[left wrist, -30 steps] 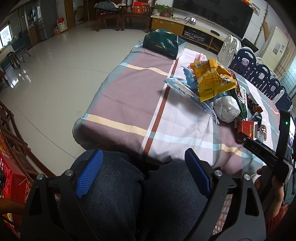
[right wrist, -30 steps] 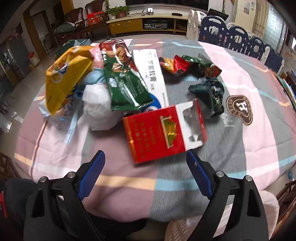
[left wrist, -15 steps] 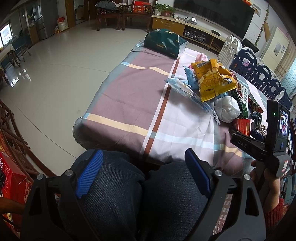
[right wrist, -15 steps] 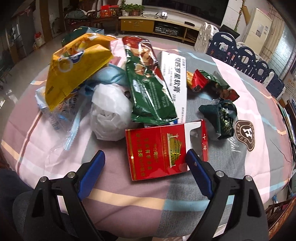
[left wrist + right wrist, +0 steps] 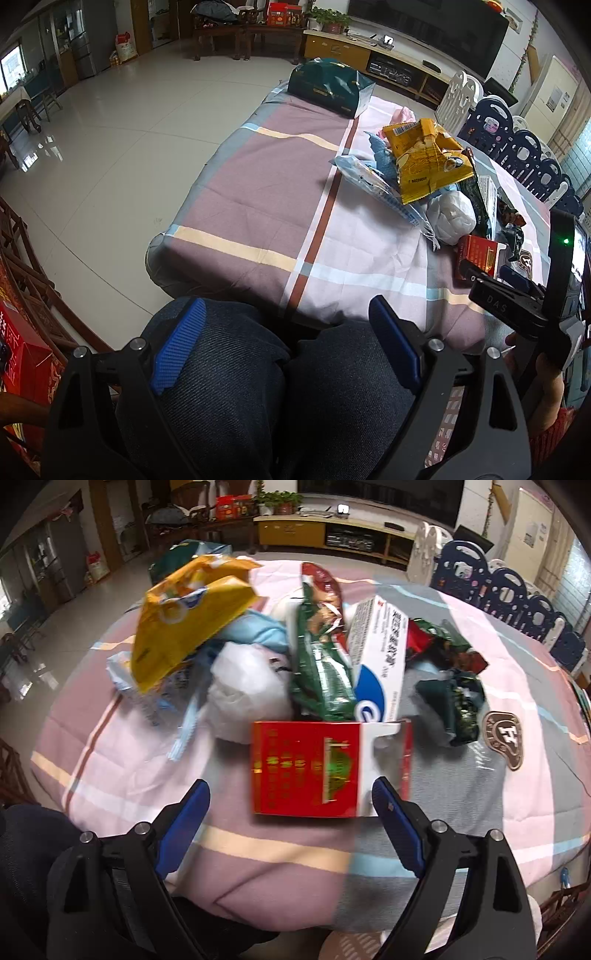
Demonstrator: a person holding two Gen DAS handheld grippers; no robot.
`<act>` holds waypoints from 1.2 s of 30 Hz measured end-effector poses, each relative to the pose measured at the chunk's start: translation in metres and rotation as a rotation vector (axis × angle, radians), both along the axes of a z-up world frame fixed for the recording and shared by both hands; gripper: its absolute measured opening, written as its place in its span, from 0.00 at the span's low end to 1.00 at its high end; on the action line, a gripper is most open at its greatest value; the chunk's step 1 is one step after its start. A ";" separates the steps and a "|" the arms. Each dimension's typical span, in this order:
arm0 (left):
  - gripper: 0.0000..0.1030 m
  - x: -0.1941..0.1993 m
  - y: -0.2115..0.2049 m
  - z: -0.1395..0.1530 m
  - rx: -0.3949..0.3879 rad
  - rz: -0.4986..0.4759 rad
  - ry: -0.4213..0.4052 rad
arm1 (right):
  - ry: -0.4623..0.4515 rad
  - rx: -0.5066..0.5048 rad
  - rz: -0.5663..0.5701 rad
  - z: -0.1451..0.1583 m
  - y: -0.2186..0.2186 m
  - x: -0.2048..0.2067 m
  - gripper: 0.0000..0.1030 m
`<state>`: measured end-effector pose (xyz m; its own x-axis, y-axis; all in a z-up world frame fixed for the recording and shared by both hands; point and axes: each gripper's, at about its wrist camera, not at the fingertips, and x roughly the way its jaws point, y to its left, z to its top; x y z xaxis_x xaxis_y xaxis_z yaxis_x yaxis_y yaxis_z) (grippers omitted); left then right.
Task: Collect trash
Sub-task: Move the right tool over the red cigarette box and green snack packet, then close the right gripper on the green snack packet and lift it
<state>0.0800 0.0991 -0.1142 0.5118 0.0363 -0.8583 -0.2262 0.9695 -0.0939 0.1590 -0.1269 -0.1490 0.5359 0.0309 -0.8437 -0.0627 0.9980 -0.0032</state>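
Observation:
A heap of trash lies on the checked tablecloth [image 5: 480, 805]: a red carton [image 5: 317, 768] nearest me, a white crumpled bag [image 5: 243, 686], a yellow snack bag [image 5: 184, 627], a green wrapper [image 5: 321, 664], a white and blue box [image 5: 380, 657] and dark crumpled wrappers [image 5: 458, 698]. My right gripper [image 5: 291, 812] is open, just short of the red carton, its jaws either side of the carton's near edge. My left gripper [image 5: 284, 339] is open and empty over my knees, short of the table edge. The heap shows at the right in the left wrist view [image 5: 428, 166].
A dark green bag [image 5: 328, 88] lies at the table's far end. White and blue chairs [image 5: 517, 590] line the far right side. Tiled floor [image 5: 110, 147] lies left of the table. A red box [image 5: 18, 354] stands at my lower left.
My right gripper has moved forward toward the red carton, which now sits between the fingertips' line. The left gripper has stayed over my knees.

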 end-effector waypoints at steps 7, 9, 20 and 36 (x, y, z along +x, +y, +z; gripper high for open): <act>0.87 0.000 0.000 -0.001 0.000 -0.001 0.001 | 0.008 -0.020 -0.055 -0.008 -0.016 0.006 0.85; 0.87 0.000 0.001 -0.001 -0.002 0.001 0.000 | 0.030 0.008 -0.050 -0.012 -0.016 0.006 0.85; 0.87 0.001 0.005 -0.005 0.001 0.023 0.010 | -0.068 0.036 -0.064 0.016 -0.011 -0.003 0.85; 0.87 0.003 0.012 -0.007 -0.015 0.044 0.018 | 0.007 -0.107 0.036 -0.004 0.064 0.059 0.34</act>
<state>0.0834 0.1112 -0.1208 0.4946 0.0451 -0.8679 -0.2703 0.9571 -0.1043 0.2184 -0.0627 -0.1533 0.5299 -0.0403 -0.8471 -0.0992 0.9891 -0.1091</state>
